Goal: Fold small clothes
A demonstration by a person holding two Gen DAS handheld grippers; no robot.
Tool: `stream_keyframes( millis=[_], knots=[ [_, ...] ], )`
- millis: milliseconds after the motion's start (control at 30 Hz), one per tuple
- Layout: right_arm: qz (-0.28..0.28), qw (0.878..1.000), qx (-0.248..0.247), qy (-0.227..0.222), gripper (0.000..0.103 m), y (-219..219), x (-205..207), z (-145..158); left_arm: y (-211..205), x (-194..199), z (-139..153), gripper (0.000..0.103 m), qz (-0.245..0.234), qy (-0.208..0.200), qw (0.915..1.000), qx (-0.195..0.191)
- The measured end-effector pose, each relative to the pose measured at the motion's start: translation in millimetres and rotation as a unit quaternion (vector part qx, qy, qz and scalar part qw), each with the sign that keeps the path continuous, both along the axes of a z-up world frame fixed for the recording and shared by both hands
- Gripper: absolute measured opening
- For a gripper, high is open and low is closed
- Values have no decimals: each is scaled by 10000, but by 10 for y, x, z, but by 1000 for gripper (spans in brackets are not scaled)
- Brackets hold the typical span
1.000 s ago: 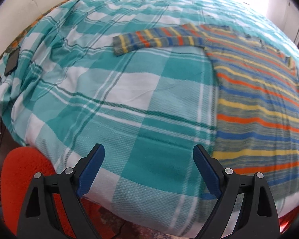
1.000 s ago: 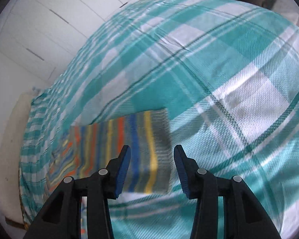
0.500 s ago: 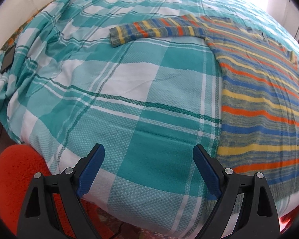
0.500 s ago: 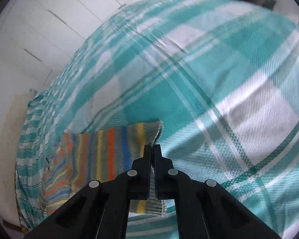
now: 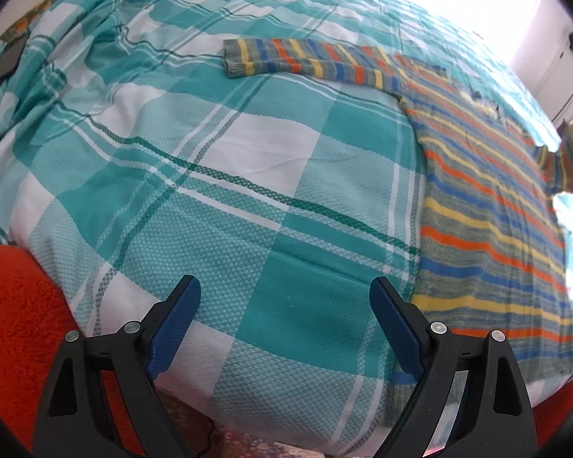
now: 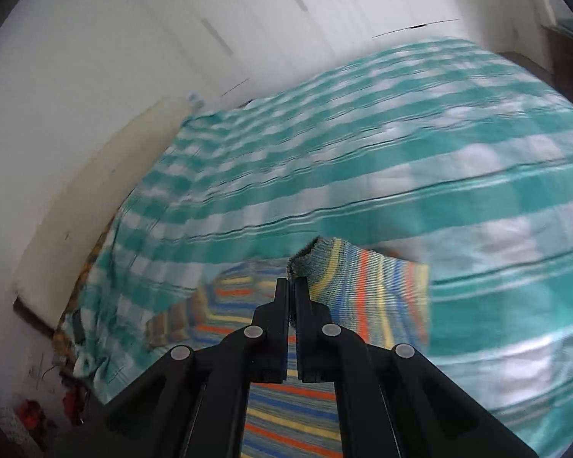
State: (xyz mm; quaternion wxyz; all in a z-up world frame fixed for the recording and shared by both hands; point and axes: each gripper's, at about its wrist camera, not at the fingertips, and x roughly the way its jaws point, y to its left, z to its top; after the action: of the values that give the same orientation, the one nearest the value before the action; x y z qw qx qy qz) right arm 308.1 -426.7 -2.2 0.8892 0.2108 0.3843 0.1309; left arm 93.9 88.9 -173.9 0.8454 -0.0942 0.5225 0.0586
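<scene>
A small striped sweater [image 5: 489, 206] in grey, orange, blue and yellow lies on the teal plaid bedspread [image 5: 248, 175]. Its left sleeve [image 5: 305, 59] lies flat, stretched out to the left. My left gripper [image 5: 284, 320] is open and empty, above the bed's near edge, left of the sweater's hem. My right gripper [image 6: 292, 286] is shut on the cuff of the right sleeve [image 6: 363, 286] and holds it lifted above the sweater's body [image 6: 290, 412]. The raised sleeve also shows at the right edge of the left wrist view [image 5: 571, 156].
A red rug [image 5: 15, 305] lies on the floor at the bed's near left corner. A dark phone [image 5: 5, 63] rests on the bedspread at far left. White wardrobe doors [image 6: 172, 30] stand behind the bed. A cream headboard [image 6: 95, 175] runs along its left side.
My right gripper closed on the right sleeve's cuff, then lifted it and swung it over toward the sweater's body. My left gripper stayed open and drifted slightly.
</scene>
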Motion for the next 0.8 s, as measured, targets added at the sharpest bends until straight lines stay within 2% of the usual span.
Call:
stream_keyframes(
  millis=[67, 167, 233, 300, 333, 433, 500, 600, 700, 767, 800],
  knots=[
    [232, 9997, -51, 55, 3, 391, 175, -90, 29, -16, 20, 91, -2, -41, 10000, -65],
    [404, 9989, 11, 247, 3, 866, 477, -395, 61, -19, 20, 91, -3, -42, 9999, -139],
    [523, 9971, 223, 505, 9, 1104, 648, -691, 59, -5, 12, 91, -10, -28, 9999, -162],
    [536, 9934, 491, 886, 45, 1237, 773, -964, 43, -1, 11, 91, -41, -21, 9999, -140],
    [517, 9926, 591, 930, 49, 1266, 797, -1032, 23, 3, 10, 91, -72, -23, 9999, -94],
    [494, 9913, 800, 926, 49, 1191, 810, -1109, -24, 14, -7, 91, -153, -7, 9999, 3],
    [441, 9916, 647, 1030, 49, 1046, 803, -1141, -57, 34, -38, 91, -192, 40, 9998, 69],
    [436, 9889, 357, 1375, 49, 821, 788, -1296, -116, 58, -84, 91, -244, 119, 9994, 203],
    [406, 9809, 228, 1891, 48, 609, 751, -1650, -171, 62, -107, 91, -273, 149, 9988, 381],
    [218, 9764, -343, 2121, 46, 465, 686, -1876, -190, 57, -110, 91, -286, 157, 9984, 454],
    [29, 9704, -834, 2265, 36, 361, 644, -1995, -194, 54, -111, 91, -290, 158, 9983, 483]
  ],
)
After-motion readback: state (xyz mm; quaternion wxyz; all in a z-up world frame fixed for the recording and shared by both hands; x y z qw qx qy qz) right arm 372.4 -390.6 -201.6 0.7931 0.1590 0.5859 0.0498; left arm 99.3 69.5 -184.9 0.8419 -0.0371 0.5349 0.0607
